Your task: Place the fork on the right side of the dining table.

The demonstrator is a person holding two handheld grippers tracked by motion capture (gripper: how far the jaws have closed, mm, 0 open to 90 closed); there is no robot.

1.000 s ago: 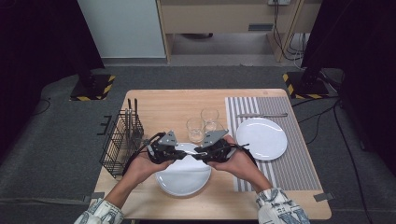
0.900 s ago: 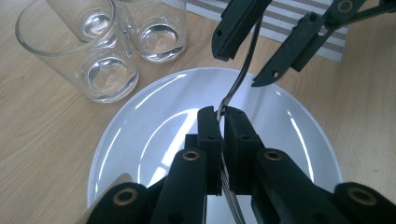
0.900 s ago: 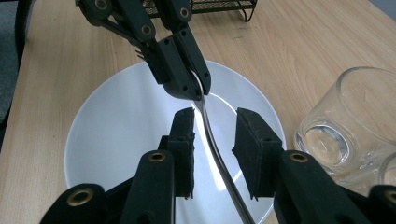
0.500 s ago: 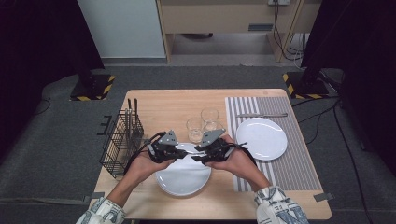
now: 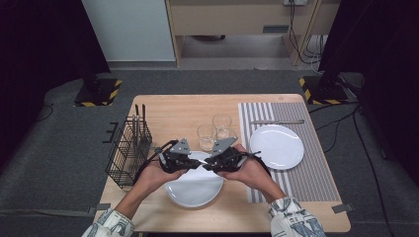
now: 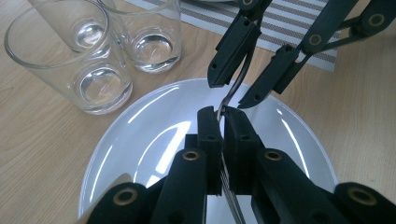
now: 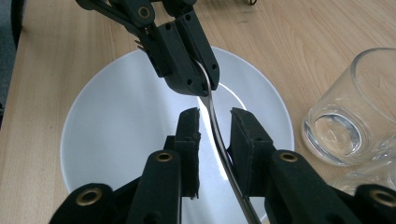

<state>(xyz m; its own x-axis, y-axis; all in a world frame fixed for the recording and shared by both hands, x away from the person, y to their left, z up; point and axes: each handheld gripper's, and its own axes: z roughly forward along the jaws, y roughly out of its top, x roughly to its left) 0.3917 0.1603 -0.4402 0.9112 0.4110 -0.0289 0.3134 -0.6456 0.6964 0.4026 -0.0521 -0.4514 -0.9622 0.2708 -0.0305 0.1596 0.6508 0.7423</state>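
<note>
**A:** One fork [image 7: 223, 154], item in hand. Location?

**B:** Held level above the white plate [image 7: 116, 130] at the near edge of the worktop [image 5: 168, 111], not touching it. Left tongs [image 6: 222, 113]: clamped narrow on the tine end. Right tongs [image 7: 215, 114]: set around the handle and just been closing, with a gap on one side, so the pads do not grip yet.

**A:** Step, by your reading?

**B:** Hand-over, left to right, midway. The fork hangs from the left tongs alone.

**A:** Next move calls for?

**B:** In my judgement, the right tongs pinch the handle square, and the left tongs let go only after that, or the fork drops onto the plate.

**A:** Nearby stock?

**B:** Three glasses [image 5: 206, 137] just behind the plate. Second plate [image 5: 276, 145] on the striped mat [image 5: 316, 168], well to the right. Wire basket [image 5: 129, 148] at the left edge.
</note>
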